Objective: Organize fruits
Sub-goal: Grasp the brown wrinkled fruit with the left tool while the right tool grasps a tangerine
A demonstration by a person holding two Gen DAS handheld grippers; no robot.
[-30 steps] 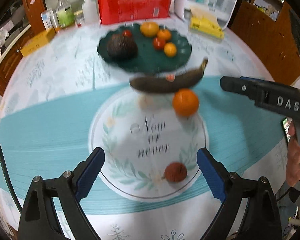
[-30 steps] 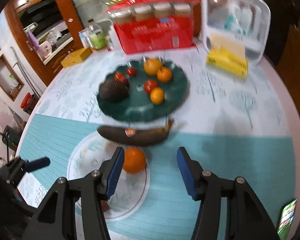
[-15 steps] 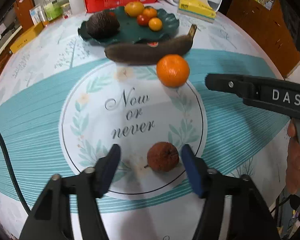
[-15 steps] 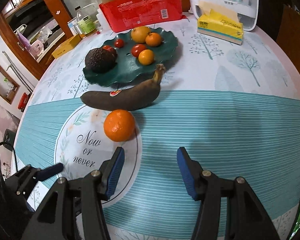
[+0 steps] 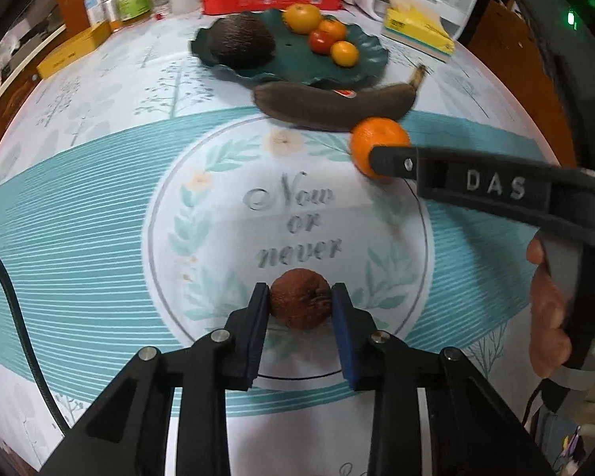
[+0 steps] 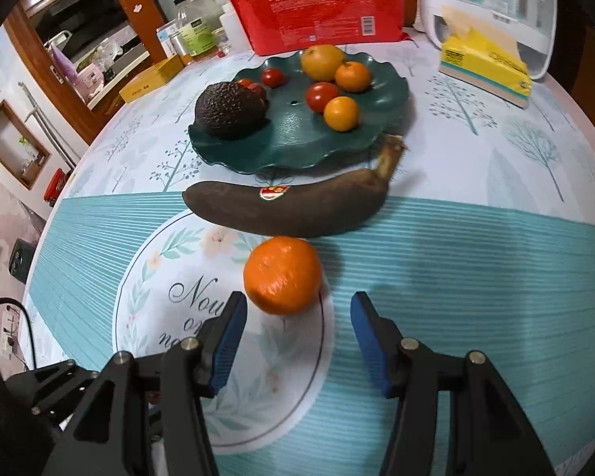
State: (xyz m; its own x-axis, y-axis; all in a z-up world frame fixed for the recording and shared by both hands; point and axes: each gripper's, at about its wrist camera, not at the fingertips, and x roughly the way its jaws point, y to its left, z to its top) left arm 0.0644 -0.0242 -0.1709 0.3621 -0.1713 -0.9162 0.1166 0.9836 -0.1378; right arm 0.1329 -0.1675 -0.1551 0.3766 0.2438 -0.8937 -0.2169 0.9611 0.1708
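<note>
Two grippers work over a round table [image 6: 496,261] with a teal-striped cloth. Your left gripper [image 5: 300,301] is closing on a shrivelled brown fruit [image 5: 300,304]: both blue pads touch its sides, and the fruit sits low in the printed circle, just below the words "Now or never". Your right gripper [image 6: 297,309] has its jaws apart, with nothing between the pads; the orange [image 6: 282,274] lies just ahead of the fingertips, nearer the left finger, at the circle's edge. In the left wrist view one right finger crosses in front of this orange, and your hand [image 5: 547,309] grips the handle at the frame's right side. Beyond the orange, nearly touching it, lies a blackened banana [image 6: 293,208], stem toward the green plate [image 6: 297,146]. The plate holds an avocado [image 6: 230,108], small tomatoes and several citrus fruits.
</note>
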